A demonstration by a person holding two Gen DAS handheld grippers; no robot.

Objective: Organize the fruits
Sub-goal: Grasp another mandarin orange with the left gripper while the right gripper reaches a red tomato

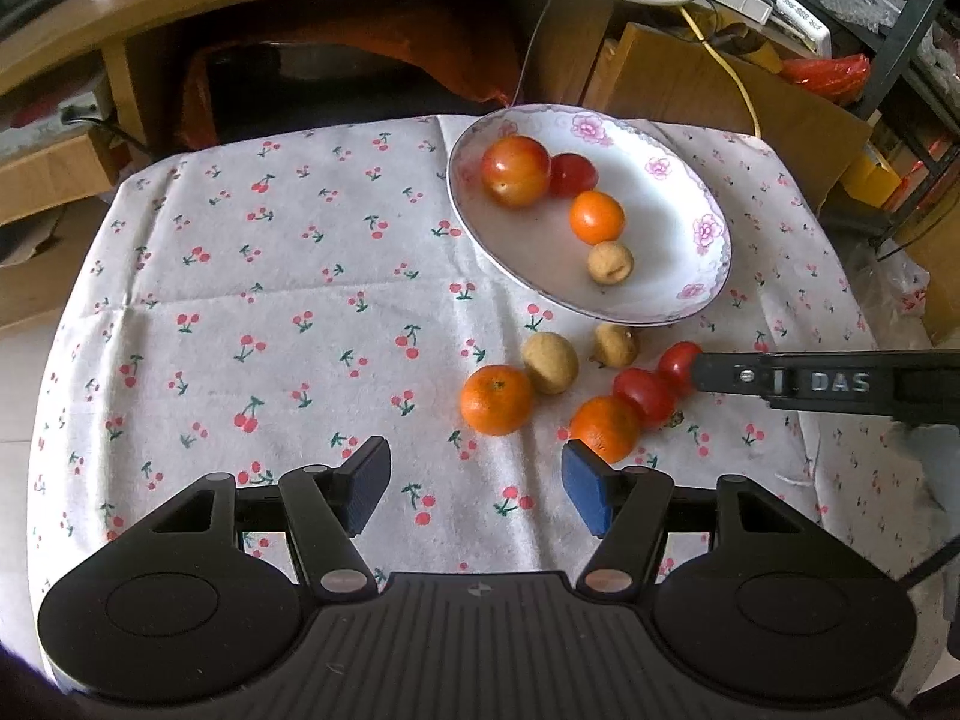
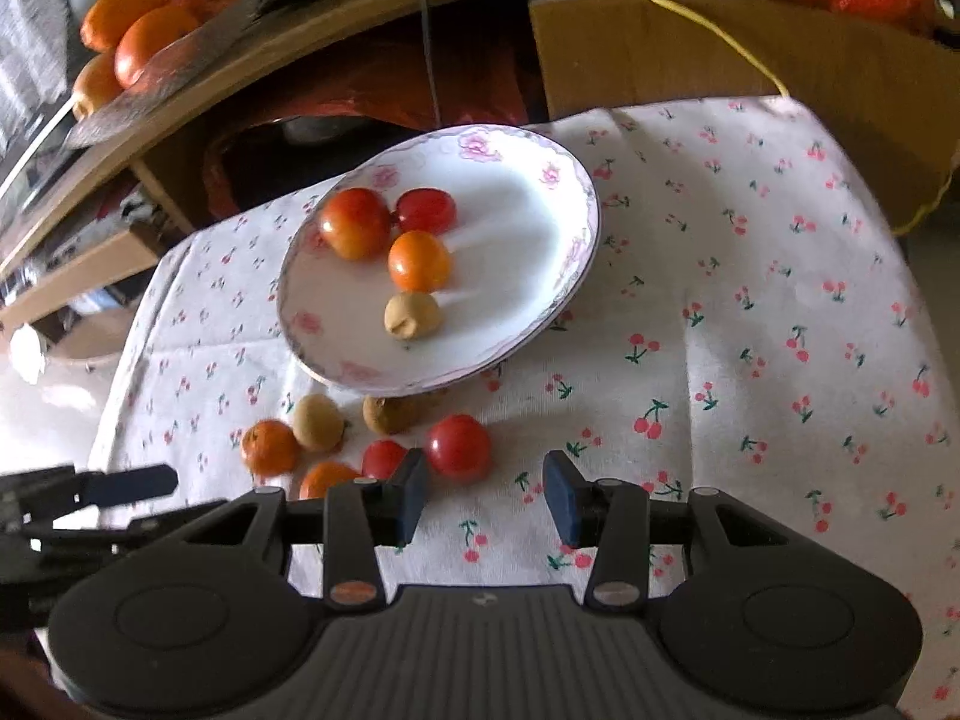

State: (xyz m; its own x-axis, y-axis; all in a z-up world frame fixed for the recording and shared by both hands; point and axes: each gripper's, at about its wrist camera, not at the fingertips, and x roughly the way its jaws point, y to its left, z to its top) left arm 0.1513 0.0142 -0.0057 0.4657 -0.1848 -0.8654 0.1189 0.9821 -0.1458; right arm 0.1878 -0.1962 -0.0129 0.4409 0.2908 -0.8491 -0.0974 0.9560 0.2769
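A white floral plate (image 1: 678, 276) (image 2: 528, 276) on the cherry-print cloth holds a large red-orange fruit (image 1: 516, 171), a red tomato (image 1: 573, 175), a small orange (image 1: 596, 217) and a brown longan (image 1: 610, 262). In front of the plate lie two oranges (image 1: 497, 399) (image 1: 605, 426), two longans (image 1: 549, 362) (image 1: 615, 345) and two red tomatoes (image 1: 643, 396) (image 1: 679, 360). My left gripper (image 1: 474, 480) is open and empty, just short of the oranges. My right gripper (image 2: 486, 498) is open and empty, with a tomato (image 2: 459, 444) just ahead between its fingers; it shows from the side in the left wrist view (image 1: 780, 381).
The cherry-print cloth (image 1: 270, 300) covers a small table. Behind it stand a wooden shelf (image 1: 120, 60), a cardboard box (image 1: 720, 84) and a yellow cable (image 1: 738, 78). A glass dish with oranges (image 2: 144, 36) sits on the shelf at the back left.
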